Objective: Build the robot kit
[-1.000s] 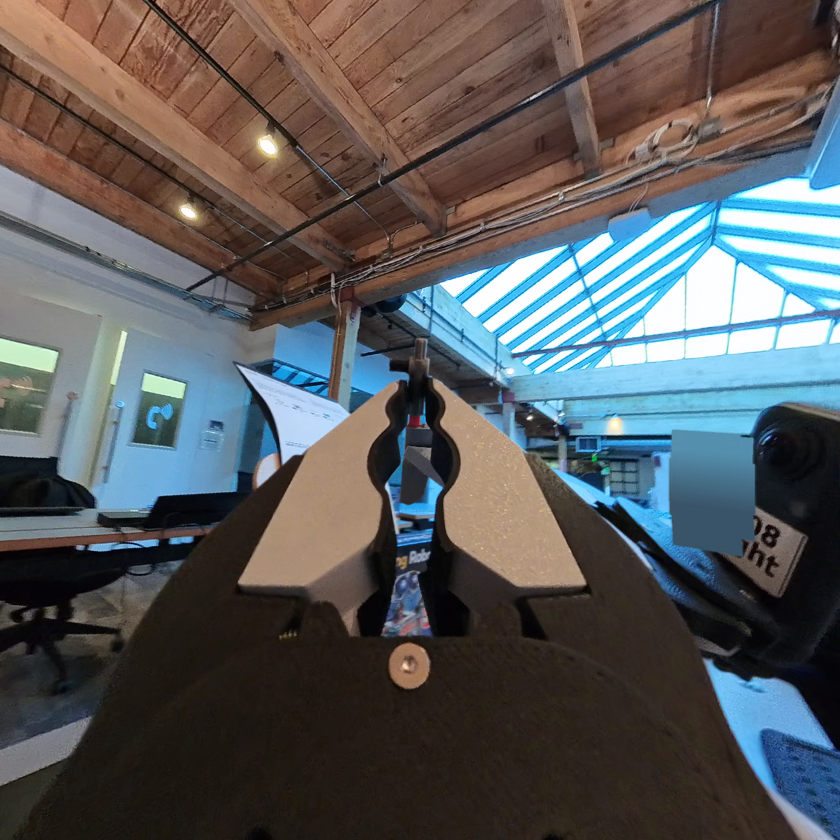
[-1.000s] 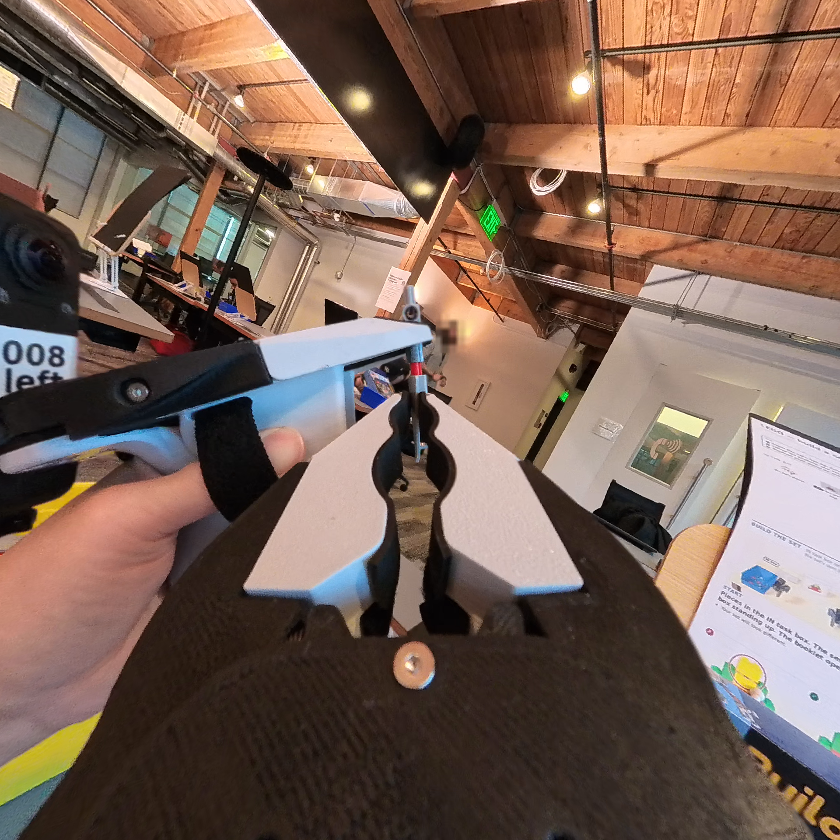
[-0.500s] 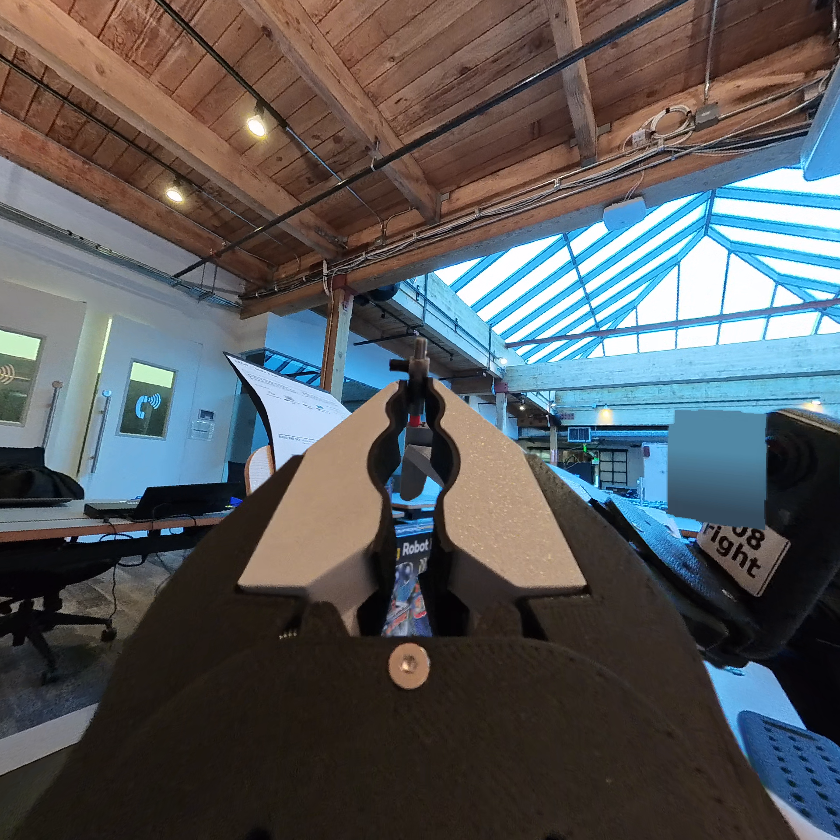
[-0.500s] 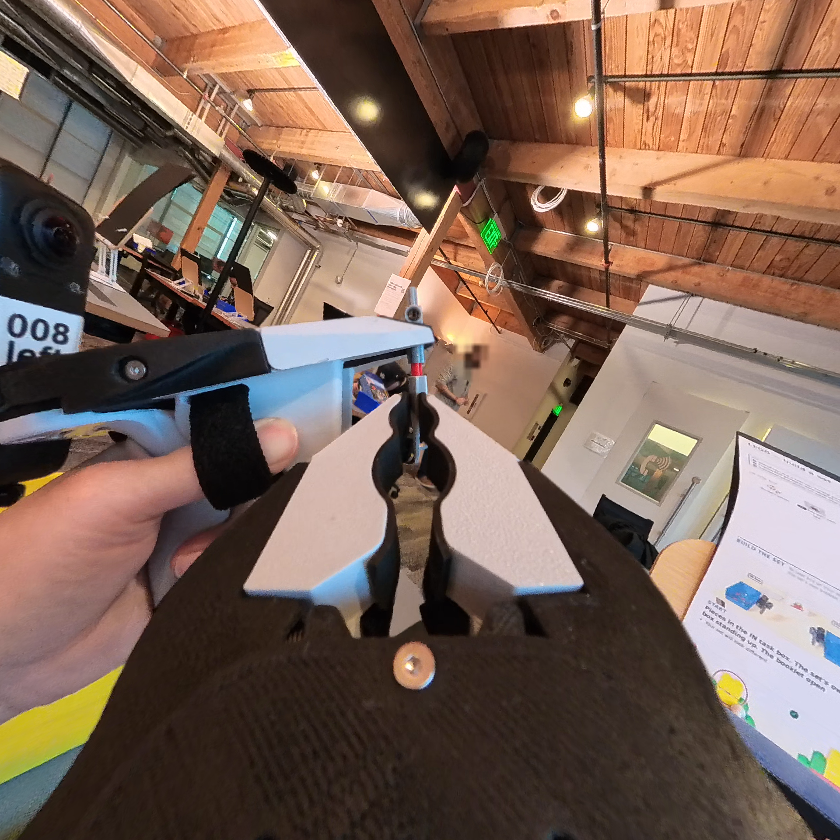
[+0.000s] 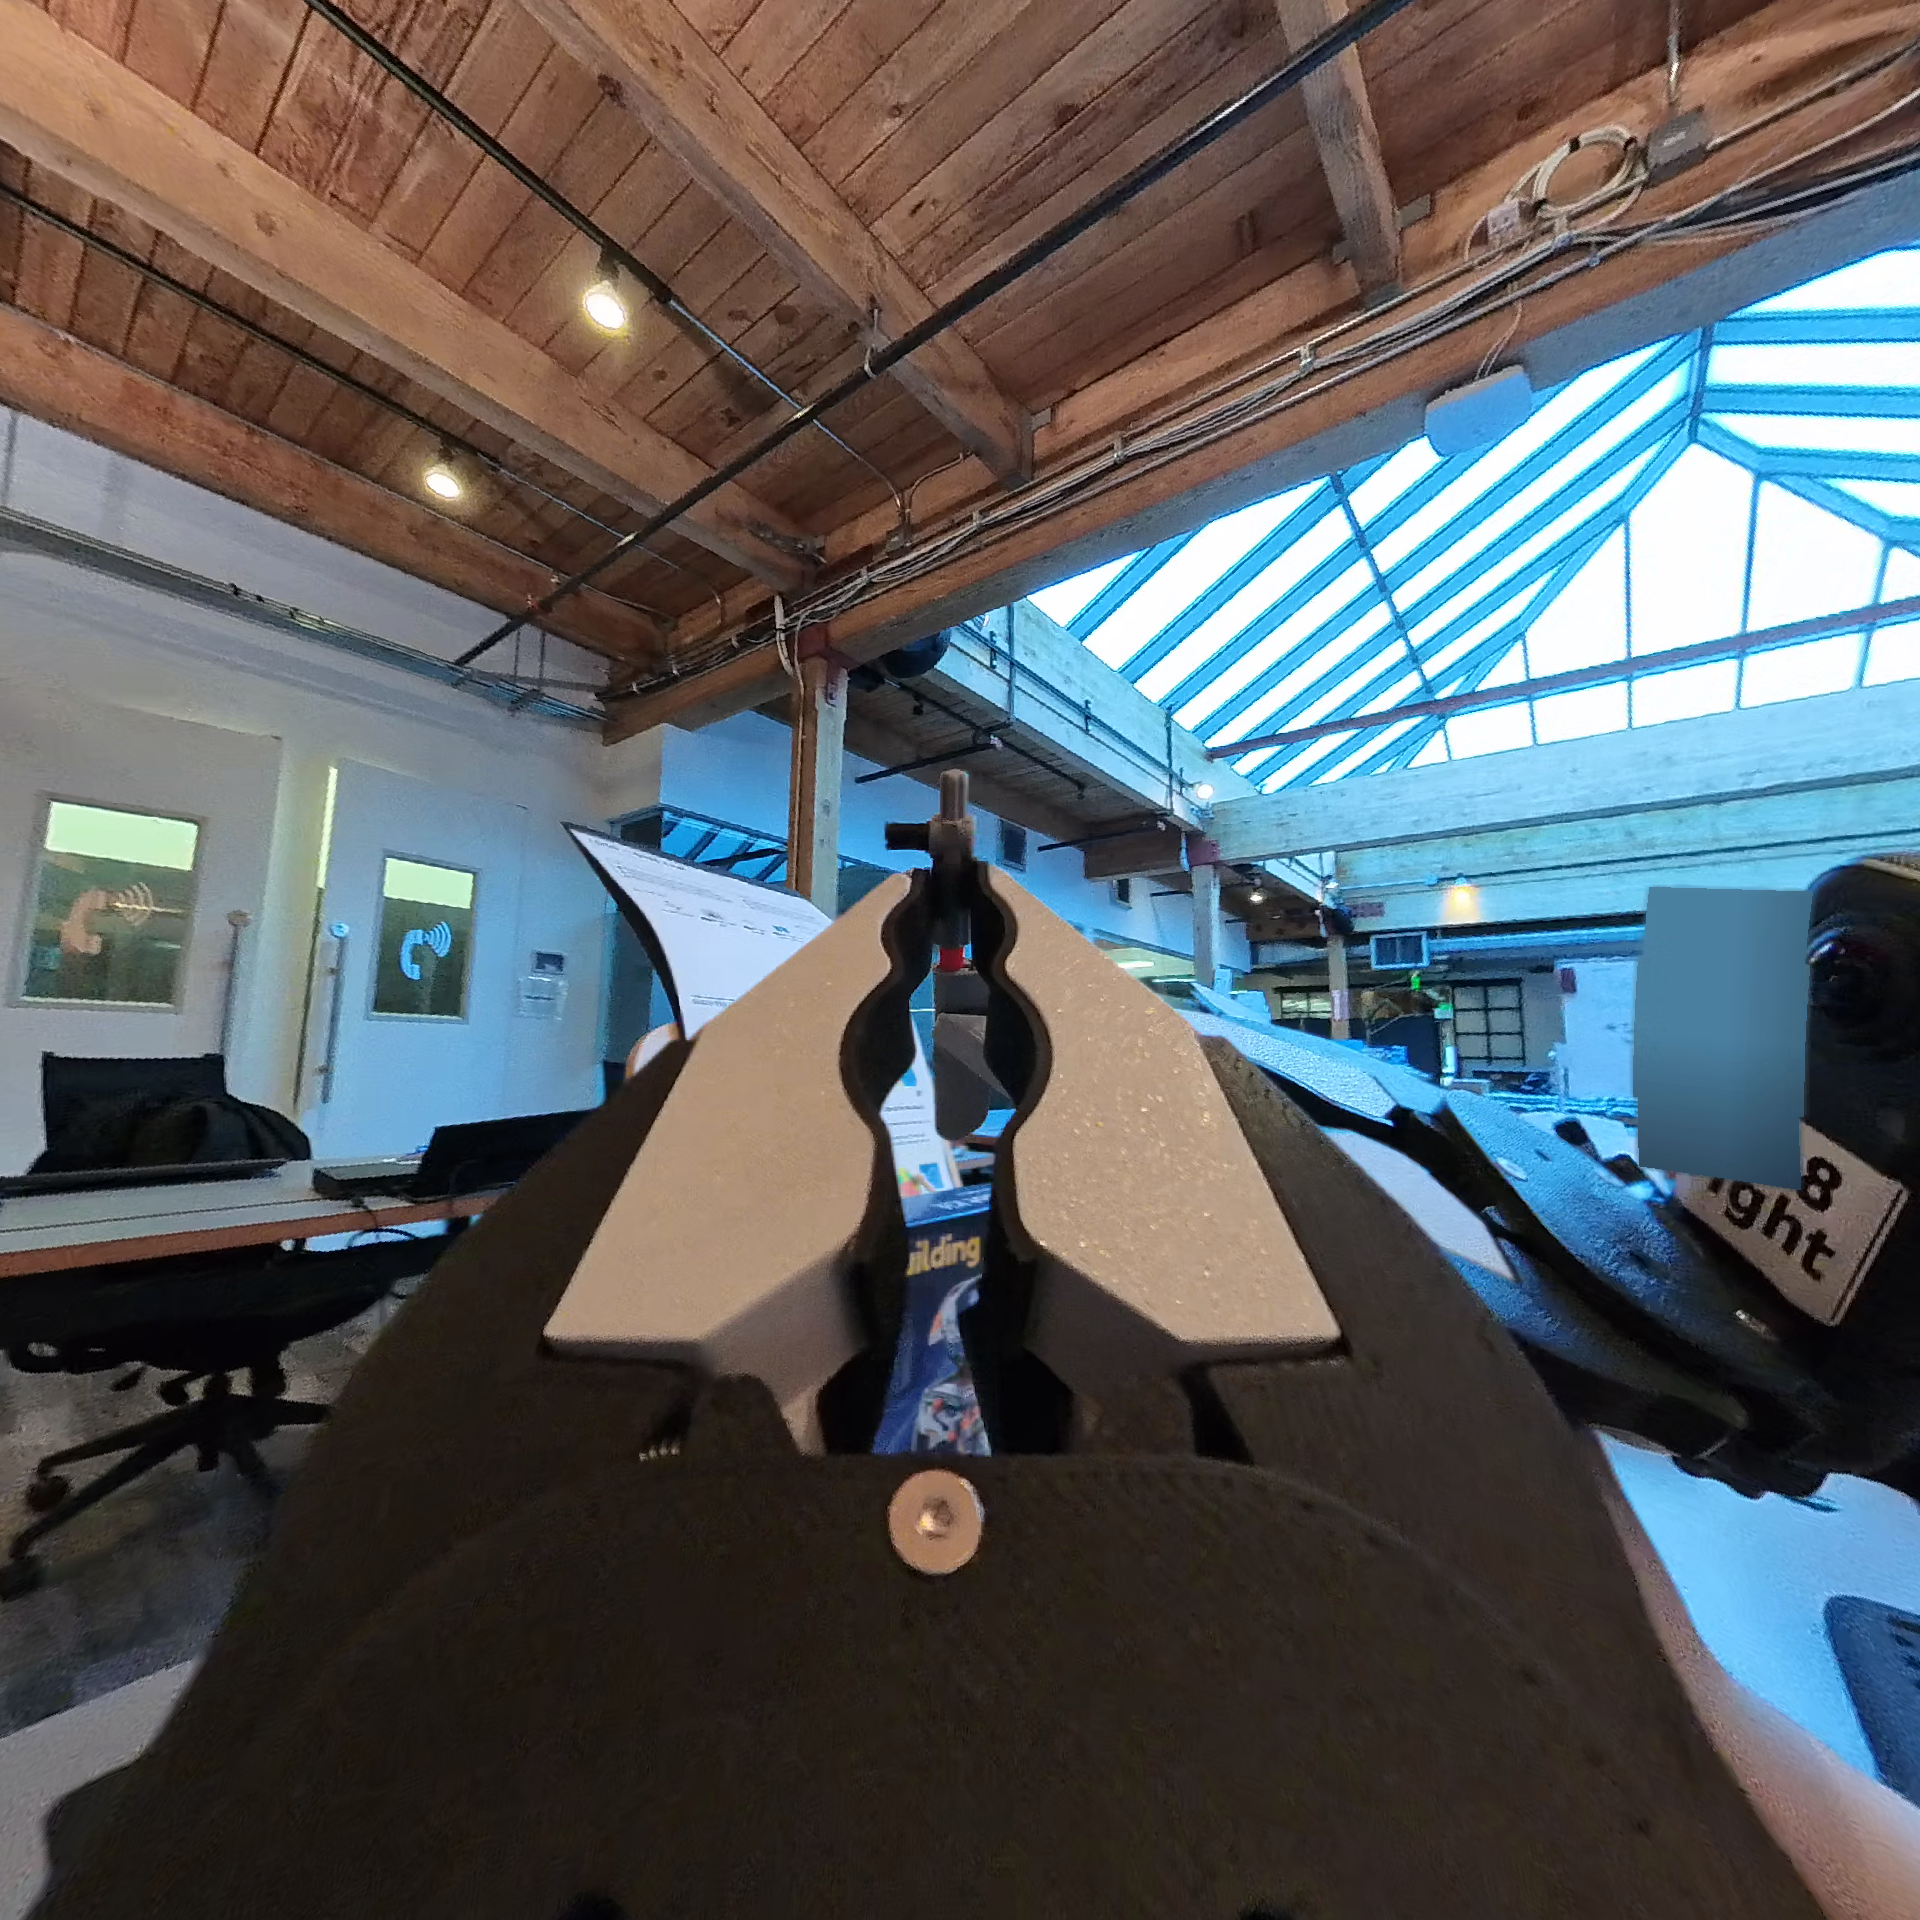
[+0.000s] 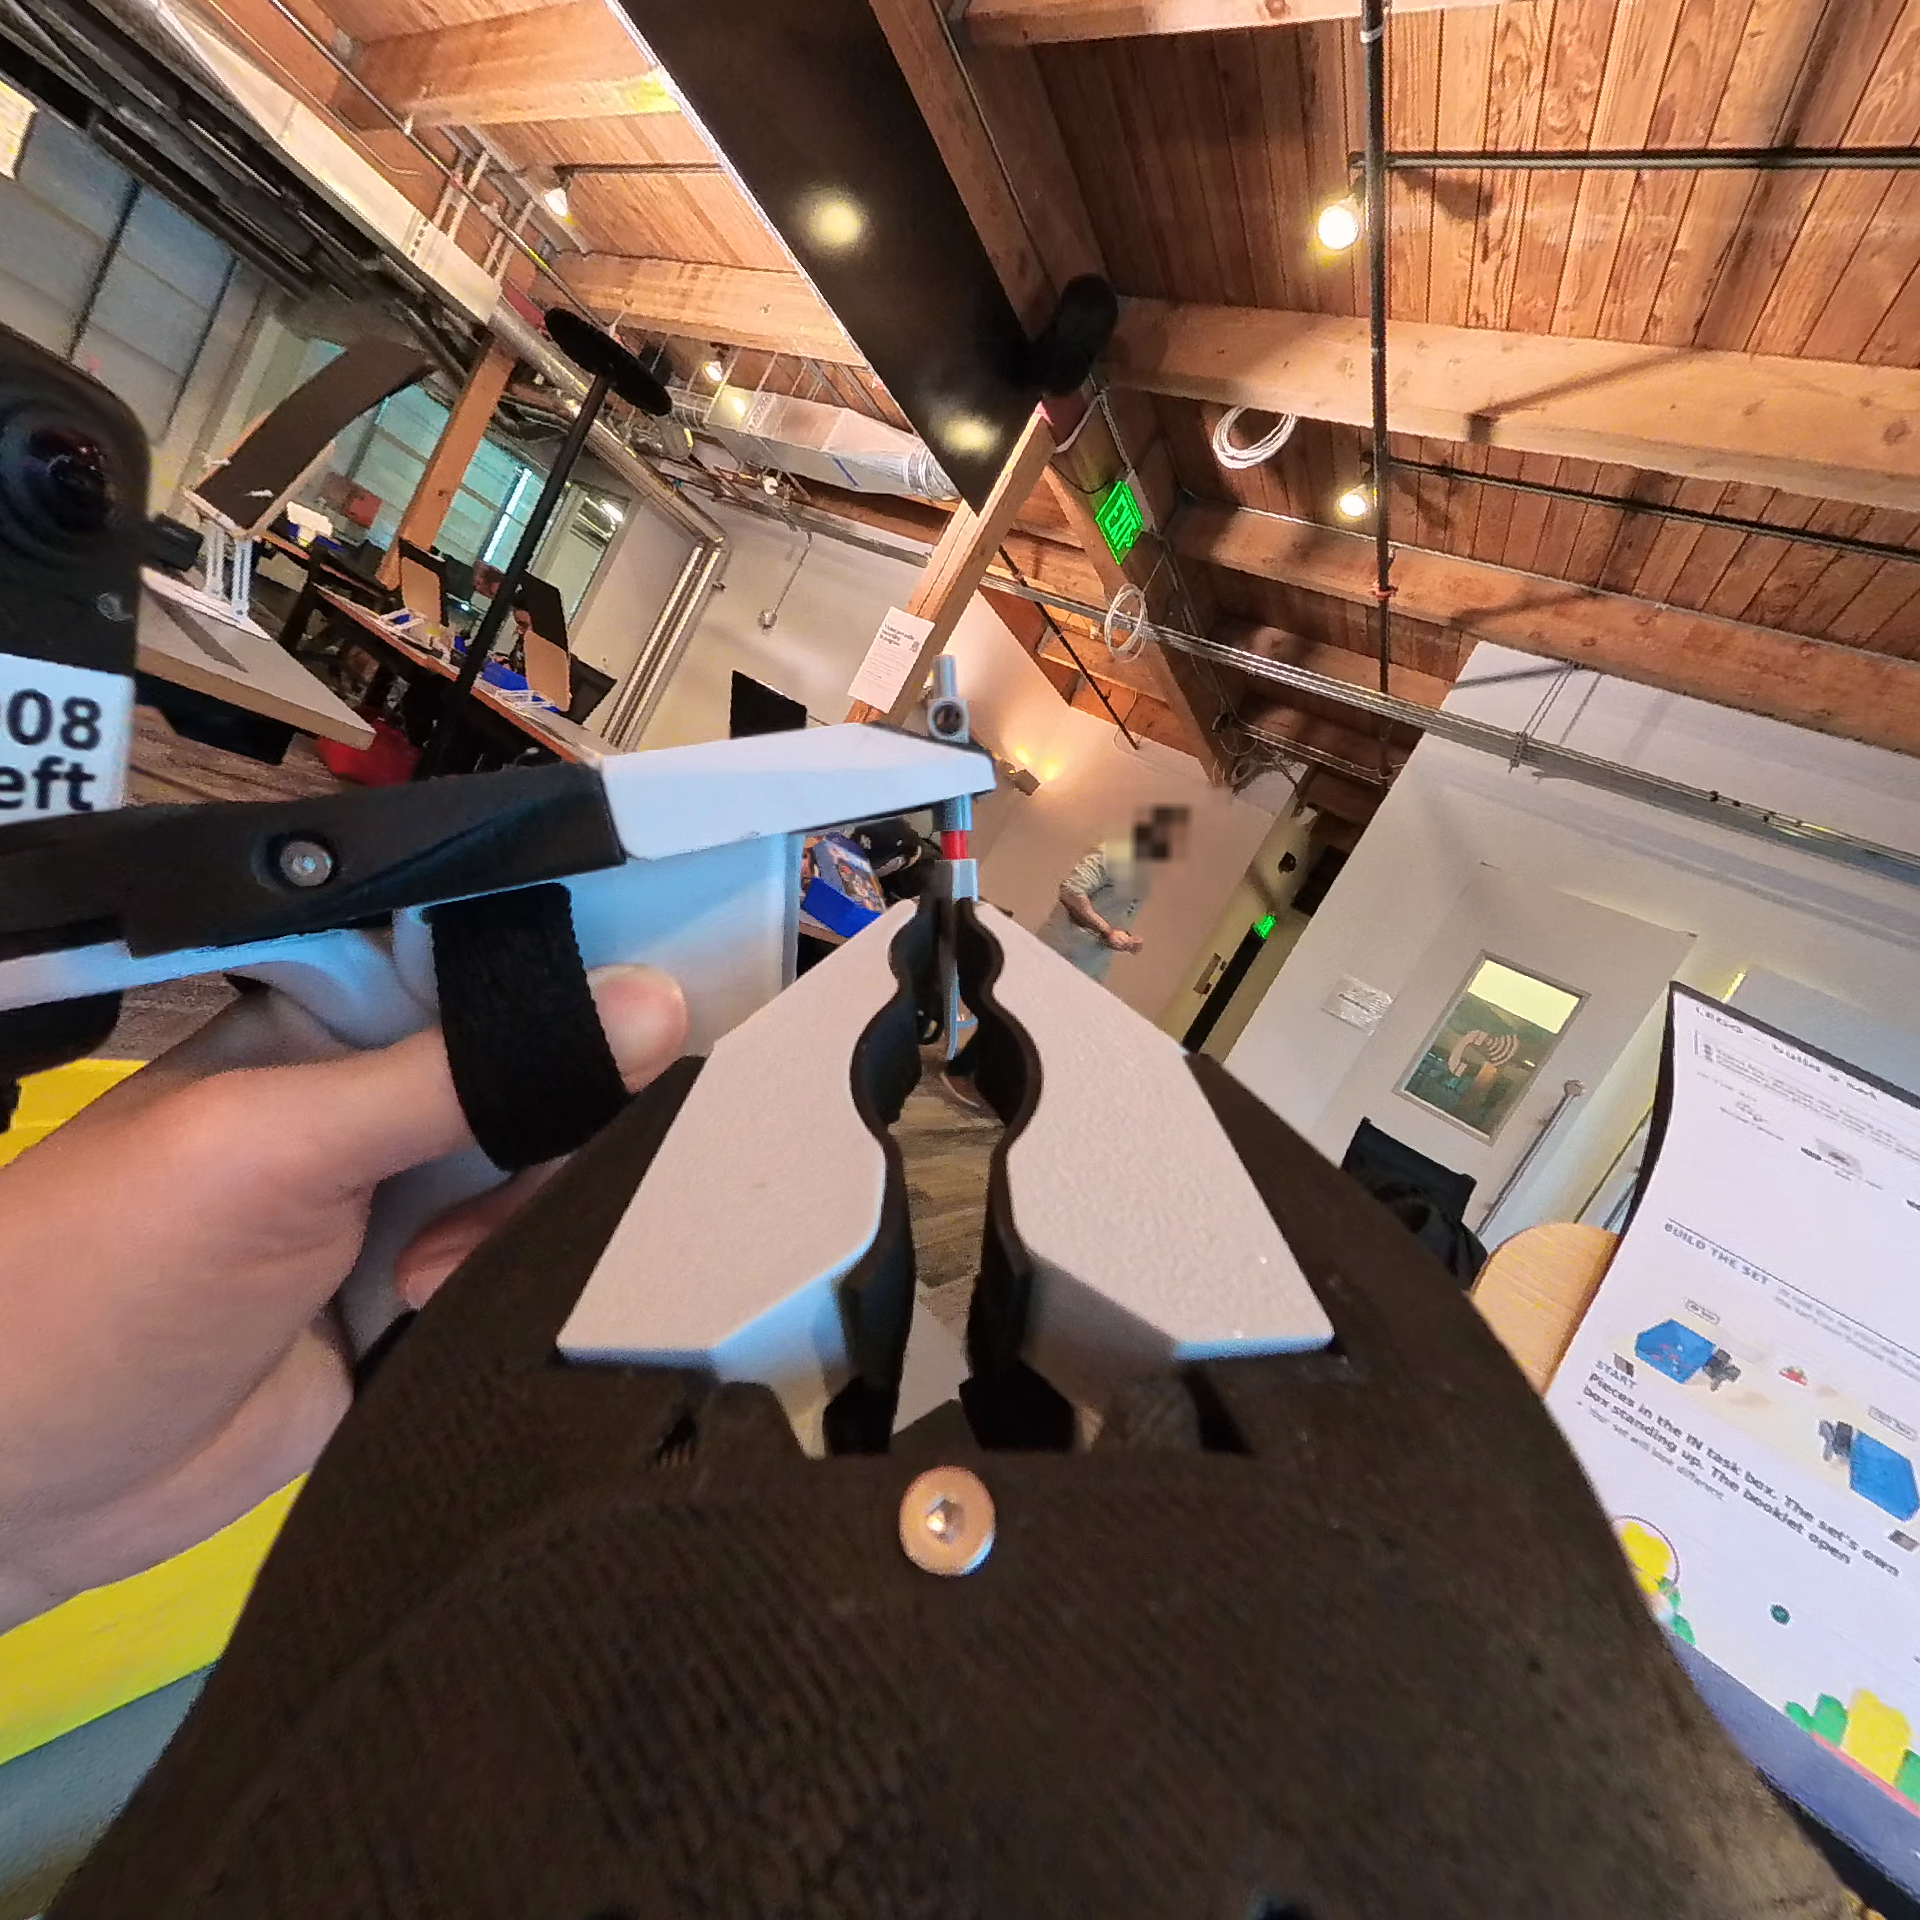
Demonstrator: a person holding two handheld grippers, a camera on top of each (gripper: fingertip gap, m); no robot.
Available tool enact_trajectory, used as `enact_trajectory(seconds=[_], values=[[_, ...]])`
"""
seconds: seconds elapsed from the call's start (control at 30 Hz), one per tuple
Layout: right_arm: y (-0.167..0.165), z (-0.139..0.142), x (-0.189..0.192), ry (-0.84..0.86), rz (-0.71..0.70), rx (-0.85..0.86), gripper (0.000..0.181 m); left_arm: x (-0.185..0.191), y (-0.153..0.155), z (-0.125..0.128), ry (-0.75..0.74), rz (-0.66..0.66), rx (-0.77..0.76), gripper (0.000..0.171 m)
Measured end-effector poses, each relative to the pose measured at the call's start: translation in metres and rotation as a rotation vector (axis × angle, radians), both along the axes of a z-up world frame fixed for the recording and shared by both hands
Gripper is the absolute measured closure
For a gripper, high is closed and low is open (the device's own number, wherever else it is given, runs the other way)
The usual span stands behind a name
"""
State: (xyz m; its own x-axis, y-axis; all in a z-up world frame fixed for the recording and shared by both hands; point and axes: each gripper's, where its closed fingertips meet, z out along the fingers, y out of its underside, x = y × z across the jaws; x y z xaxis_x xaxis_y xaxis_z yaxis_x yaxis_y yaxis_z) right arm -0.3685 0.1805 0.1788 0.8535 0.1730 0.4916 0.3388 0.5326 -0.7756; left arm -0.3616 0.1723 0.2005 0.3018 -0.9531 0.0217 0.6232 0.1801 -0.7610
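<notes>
A thin toy axle assembly (image 6: 954, 844), grey with a red segment and a grey connector on top, is held between both grippers up in the air. My right gripper (image 6: 948, 920) is shut on its lower end. My left gripper (image 5: 951, 896) is shut on the same assembly (image 5: 951, 823), whose grey tip with a black side pin sticks out above the fingertips. In the right wrist view the left gripper's white finger (image 6: 790, 779) reaches in from the left, held by a hand (image 6: 177, 1247). In the left wrist view the right gripper's body (image 5: 1558, 1205) lies at the right.
A curved white instruction sheet (image 6: 1787, 1299) stands at the right and also shows in the left wrist view (image 5: 717, 935). A blue printed box (image 5: 940, 1340) is below the jaws. A desk with a laptop (image 5: 447, 1158) and an office chair (image 5: 156, 1143) are left. A person (image 6: 1101, 914) stands far off. My two grippers' fingertips are within a few centimetres of each other.
Both grippers stay shut on the same assembly. The pair has shifted and tilted slightly, so the background has drifted in both views.
</notes>
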Motion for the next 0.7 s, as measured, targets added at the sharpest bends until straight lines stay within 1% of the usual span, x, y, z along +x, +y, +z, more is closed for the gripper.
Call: enact_trajectory(seconds=[0.1,0.17,0.23,0.27,0.3,0.37,0.5,0.63,0.7], values=[[-0.0007,0.0004,-0.0012,0.003,0.007,-0.004,0.181,-0.0010,-0.0020,0.0005,0.016,0.063,0.044,0.166],[-0.0018,0.0009,-0.0021,0.014,0.036,-0.002,0.181,-0.0013,-0.0033,0.0011,0.023,0.078,0.057,0.165],[-0.0032,0.0014,-0.0020,0.019,0.064,0.010,0.181,-0.0010,-0.0035,0.0015,0.010,0.027,0.028,0.166],[-0.0050,0.0026,-0.0022,0.013,0.069,0.026,0.181,-0.0012,-0.0044,0.0025,-0.012,-0.037,-0.002,0.166],[-0.0059,0.0032,-0.0015,-0.001,0.054,0.039,0.181,-0.0013,-0.0044,0.0032,-0.034,-0.098,-0.036,0.166],[-0.0056,0.0033,-0.0015,-0.024,0.021,0.046,0.181,-0.0016,-0.0032,0.0033,-0.051,-0.148,-0.066,0.165],[-0.0017,0.0011,-0.0013,-0.026,-0.010,0.015,0.181,-0.0012,0.0001,0.0010,-0.019,-0.089,-0.044,0.165],[-0.0004,0.0004,0.0002,0.023,0.038,-0.019,0.181,0.0005,-0.0022,-0.0004,0.030,0.055,0.041,0.165],[-0.0021,0.0016,0.0007,0.015,0.037,-0.006,0.181,0.0010,-0.0039,0.0000,0.034,0.060,0.050,0.165]])
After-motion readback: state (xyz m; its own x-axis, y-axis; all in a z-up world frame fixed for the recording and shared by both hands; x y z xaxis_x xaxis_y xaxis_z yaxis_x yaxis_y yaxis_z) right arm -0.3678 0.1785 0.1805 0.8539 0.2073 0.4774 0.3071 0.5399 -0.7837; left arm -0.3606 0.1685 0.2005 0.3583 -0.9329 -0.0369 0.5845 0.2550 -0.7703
